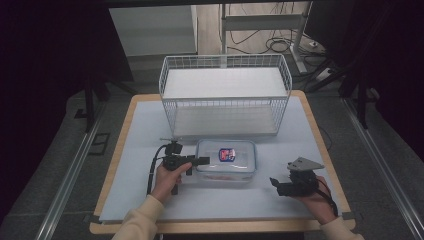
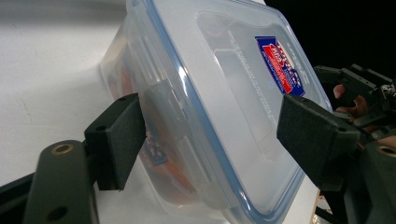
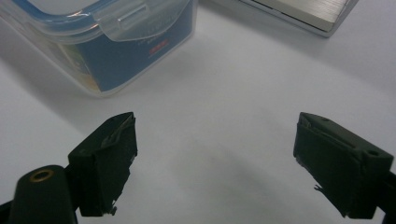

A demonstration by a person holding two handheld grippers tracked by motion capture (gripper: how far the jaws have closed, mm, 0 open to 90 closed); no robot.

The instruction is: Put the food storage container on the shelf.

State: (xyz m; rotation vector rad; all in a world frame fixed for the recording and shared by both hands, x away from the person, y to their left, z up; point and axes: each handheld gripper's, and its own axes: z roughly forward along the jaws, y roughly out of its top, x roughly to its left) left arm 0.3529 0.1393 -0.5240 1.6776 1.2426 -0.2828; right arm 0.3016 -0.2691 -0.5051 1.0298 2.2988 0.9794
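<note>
We are observing the left gripper (image 2: 210,135) straddling the container's (image 2: 224,93) edge, jaws spread, unclamped; the high view is showing the right gripper (image 1: 280,185) apart, likewise spread.

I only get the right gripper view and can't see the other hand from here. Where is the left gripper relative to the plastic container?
Observer: The left gripper is at the left end of the clear plastic container. Its jaws are open, with the lid's edge between them.
Operator: Is anything on top of the lid?
Observer: Only a red and blue label, stuck flat on the blue-rimmed lid.
Operator: What is behind the container?
Observer: A white wire basket, standing apart from it on the table.
</note>
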